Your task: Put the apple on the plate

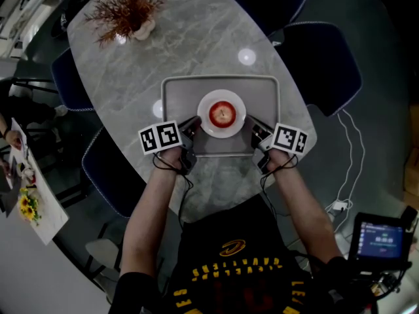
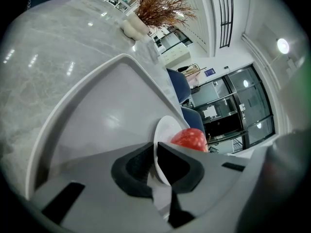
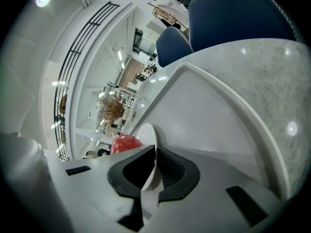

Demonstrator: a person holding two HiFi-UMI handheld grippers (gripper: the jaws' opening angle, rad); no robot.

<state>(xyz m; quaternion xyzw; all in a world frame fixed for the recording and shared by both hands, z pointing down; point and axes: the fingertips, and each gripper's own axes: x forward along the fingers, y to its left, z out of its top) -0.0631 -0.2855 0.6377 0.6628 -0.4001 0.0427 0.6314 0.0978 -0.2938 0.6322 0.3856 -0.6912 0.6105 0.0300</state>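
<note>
A red apple [image 1: 222, 113] rests on a small white plate [image 1: 205, 104] in the middle of a grey tray [image 1: 177, 91]. My left gripper [image 1: 195, 125] is shut on the plate's left rim, and my right gripper [image 1: 251, 125] is shut on its right rim. In the left gripper view the plate's edge [image 2: 163, 136] runs between the dark pads of my left gripper [image 2: 155, 162], with the apple [image 2: 190, 139] behind. The right gripper view shows the plate's rim [image 3: 146, 132] pinched by my right gripper [image 3: 155, 165], the apple [image 3: 125, 142] just past it.
The tray [image 2: 97, 106] lies on an oval marble table [image 1: 196, 38]. A vase of dried branches [image 1: 127, 15] stands at the far left end. Blue chairs [image 1: 321, 64] ring the table. Cables lie on the floor at the right.
</note>
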